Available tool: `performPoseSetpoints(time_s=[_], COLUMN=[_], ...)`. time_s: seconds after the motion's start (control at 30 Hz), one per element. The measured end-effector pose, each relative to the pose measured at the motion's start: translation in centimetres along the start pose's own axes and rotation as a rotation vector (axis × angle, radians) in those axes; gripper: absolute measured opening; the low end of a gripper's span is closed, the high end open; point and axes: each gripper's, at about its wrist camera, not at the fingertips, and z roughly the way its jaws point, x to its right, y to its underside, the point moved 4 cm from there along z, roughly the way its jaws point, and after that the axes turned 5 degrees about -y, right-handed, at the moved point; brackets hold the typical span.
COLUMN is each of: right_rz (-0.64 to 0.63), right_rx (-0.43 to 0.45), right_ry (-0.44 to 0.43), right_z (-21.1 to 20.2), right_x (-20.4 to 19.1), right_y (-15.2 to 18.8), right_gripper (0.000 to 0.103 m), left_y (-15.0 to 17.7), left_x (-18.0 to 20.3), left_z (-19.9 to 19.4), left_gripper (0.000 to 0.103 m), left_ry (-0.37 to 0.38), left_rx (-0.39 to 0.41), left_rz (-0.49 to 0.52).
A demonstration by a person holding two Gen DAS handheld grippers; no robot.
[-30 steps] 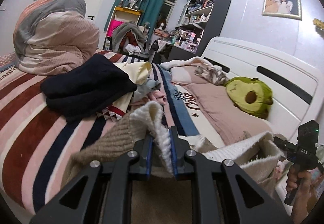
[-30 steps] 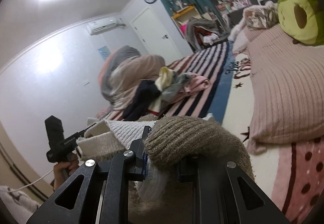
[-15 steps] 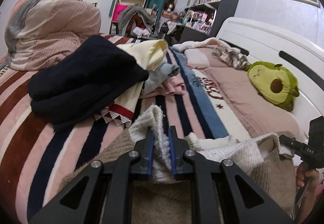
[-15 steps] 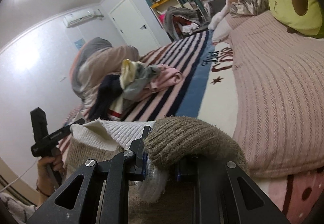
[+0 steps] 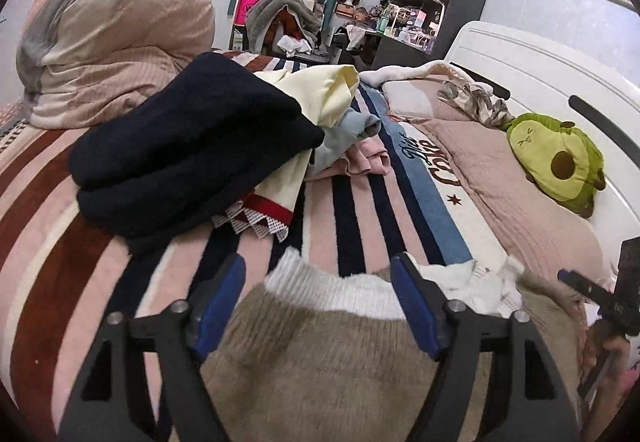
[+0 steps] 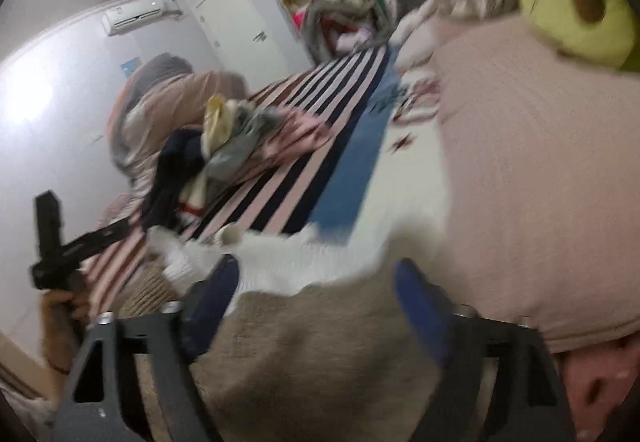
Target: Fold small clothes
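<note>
The bed cover (image 5: 352, 238) is showing pink, navy, dark red and white stripes with one blue band; the knitted garment (image 5: 320, 362) is showing tan with a white ribbed edge. The top garment (image 5: 192, 146) on the pile is looking navy over pale yellow; the avocado plush (image 5: 556, 162) is showing green with a brown pit.

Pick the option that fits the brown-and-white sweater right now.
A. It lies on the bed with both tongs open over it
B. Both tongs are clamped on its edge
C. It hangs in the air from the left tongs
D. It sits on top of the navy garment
A: the sweater lies flat on the bed, and the left tongs and right tongs, having just been opening, stand wide, their pads clear of the knit.
</note>
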Motion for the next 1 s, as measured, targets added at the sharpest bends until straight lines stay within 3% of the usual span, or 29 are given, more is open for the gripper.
performPoseSetpoints(time_s=[0.13, 0.2, 0.37, 0.5, 0.53, 0.57, 0.6, 0.63, 0.67, 0.73, 0.8, 0.83, 1.0], right_rz=[0.007, 0.002, 0.011, 0.086, 0.097, 0.099, 0.093, 0.084, 0.072, 0.043, 0.042, 0.048, 0.058], right_rx=[0.036, 0.032, -0.083, -0.141, -0.136, -0.130, -0.120, -0.108, -0.090, -0.030, 0.015, 0.025, -0.034], right_ry=[0.027, 0.047, 0.097, 0.069, 0.052, 0.039, 0.038, 0.055, 0.073, 0.113, 0.160, 0.171, 0.208], right_z=[-3.3, -4.6, -5.0, -3.5, -3.2, -3.1, -3.0, -3.1, -3.3, -4.3, -5.5, -6.0, -5.7], right_x=[0.8, 1.2, 2.4, 3.6, 3.7, 3.7, 3.5, 3.5, 3.4, 3.1, 3.5, 3.8, 4.5], right_y=[-0.6, -0.1, 3.7, 6.1, 6.4, 6.6, 6.5, 6.3, 6.2, 5.5, 5.0, 4.8, 5.6], right_gripper=[0.081, 0.085, 0.089, 0.088, 0.073, 0.037, 0.018, 0.007, 0.006, 0.006, 0.006, 0.006, 0.008], left_y=[1.3, 2.8, 6.6, 9.1, 9.5, 9.6, 9.7, 9.7, 9.6, 9.2, 8.7, 8.7, 9.5], left_x=[-0.9, -1.3, -3.2, -4.6, -4.5, -4.3, -3.9, -3.5, -3.4, -3.3, -4.0, -4.4, -6.3], left_z=[-2.6, -3.2, -2.4, -1.1, -1.1, -1.1, -1.2, -1.2, -1.2, -1.7, -2.4, -2.5, -3.5], left_gripper=[0.087, 0.087, 0.088, 0.088, 0.083, 0.074, 0.041, 0.008, 0.003, 0.000, 0.000, 0.000, 0.000], left_ry=[0.033, 0.046, 0.023, 0.096, 0.106, 0.115, 0.138, 0.160, 0.172, 0.111, -0.102, -0.147, -0.086], left_rx=[0.005, -0.031, -0.140, -0.215, -0.214, -0.208, -0.199, -0.201, -0.201, -0.157, -0.093, -0.088, -0.108], left_rz=[-0.005, 0.007, -0.025, -0.141, -0.141, -0.137, -0.132, -0.132, -0.136, -0.111, -0.032, -0.024, -0.104])
